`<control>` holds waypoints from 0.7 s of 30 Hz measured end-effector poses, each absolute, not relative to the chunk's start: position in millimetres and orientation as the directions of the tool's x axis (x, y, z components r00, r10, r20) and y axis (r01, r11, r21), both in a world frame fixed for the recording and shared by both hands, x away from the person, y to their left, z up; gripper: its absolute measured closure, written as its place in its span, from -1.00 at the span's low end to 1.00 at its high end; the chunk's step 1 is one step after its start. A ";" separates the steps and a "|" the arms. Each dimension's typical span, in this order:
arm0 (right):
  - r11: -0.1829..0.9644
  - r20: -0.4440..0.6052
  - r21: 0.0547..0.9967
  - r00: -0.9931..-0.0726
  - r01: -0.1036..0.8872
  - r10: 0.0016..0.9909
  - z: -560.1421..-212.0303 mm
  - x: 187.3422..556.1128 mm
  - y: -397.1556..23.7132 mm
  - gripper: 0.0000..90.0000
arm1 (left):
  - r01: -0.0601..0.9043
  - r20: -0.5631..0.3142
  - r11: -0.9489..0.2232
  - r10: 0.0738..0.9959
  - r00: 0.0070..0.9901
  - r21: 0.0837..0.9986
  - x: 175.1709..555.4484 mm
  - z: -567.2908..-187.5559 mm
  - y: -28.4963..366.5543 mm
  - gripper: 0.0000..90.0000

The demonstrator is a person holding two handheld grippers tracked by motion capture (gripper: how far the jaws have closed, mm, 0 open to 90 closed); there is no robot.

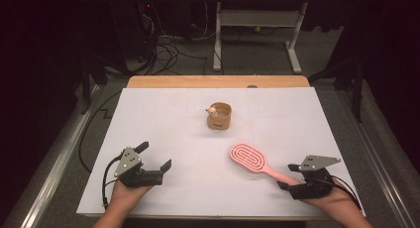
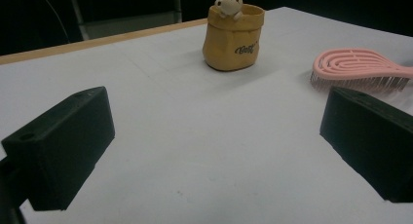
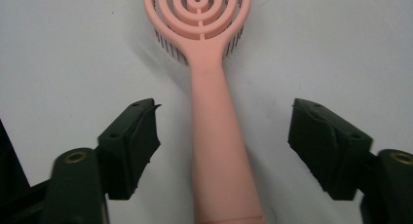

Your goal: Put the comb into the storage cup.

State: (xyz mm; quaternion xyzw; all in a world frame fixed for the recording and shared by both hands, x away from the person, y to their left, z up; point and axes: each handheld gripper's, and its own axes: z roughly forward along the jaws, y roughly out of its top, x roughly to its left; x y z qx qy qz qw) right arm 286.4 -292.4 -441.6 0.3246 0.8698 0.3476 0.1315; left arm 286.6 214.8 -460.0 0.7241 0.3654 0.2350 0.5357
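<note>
High view, left to right: left gripper (image 1: 154, 157) rests wide open and empty on the white table (image 1: 163, 114); right gripper (image 1: 288, 176) straddles the pink hairbrush (image 1: 250, 160) handle, jaws apart, not pinching. Nothing is lifted yet; the tan cup (image 1: 219, 116) waits beyond.

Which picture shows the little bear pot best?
The left gripper view: the pot is close and side-on, so the bear on its rim and the writing show clearly. The high view shows the pot small and far, from above.
</note>
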 end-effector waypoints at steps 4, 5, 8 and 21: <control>0.559 -0.011 0.670 -0.747 0.489 0.665 -434.8 290.8 -285.9 -0.54 | 0.279 -0.066 -0.146 0.775 0.629 0.949 285.7 -459.2 215.7 -1.00; 0.560 -0.011 0.665 -0.744 0.494 0.668 -433.0 292.2 -284.5 -0.57 | 0.280 -0.070 -0.141 0.774 0.630 0.950 285.5 -459.1 215.7 -1.00; 0.571 -0.011 0.649 -0.744 0.503 0.668 -428.1 296.1 -280.8 -0.60 | 0.272 -0.066 -0.141 0.772 0.632 0.952 284.6 -459.1 216.2 -1.00; 0.670 -0.051 0.518 -0.762 0.532 0.645 -426.3 308.1 -266.0 -0.85 | 0.273 -0.091 -0.107 0.777 0.623 0.956 282.3 -458.8 217.1 -1.00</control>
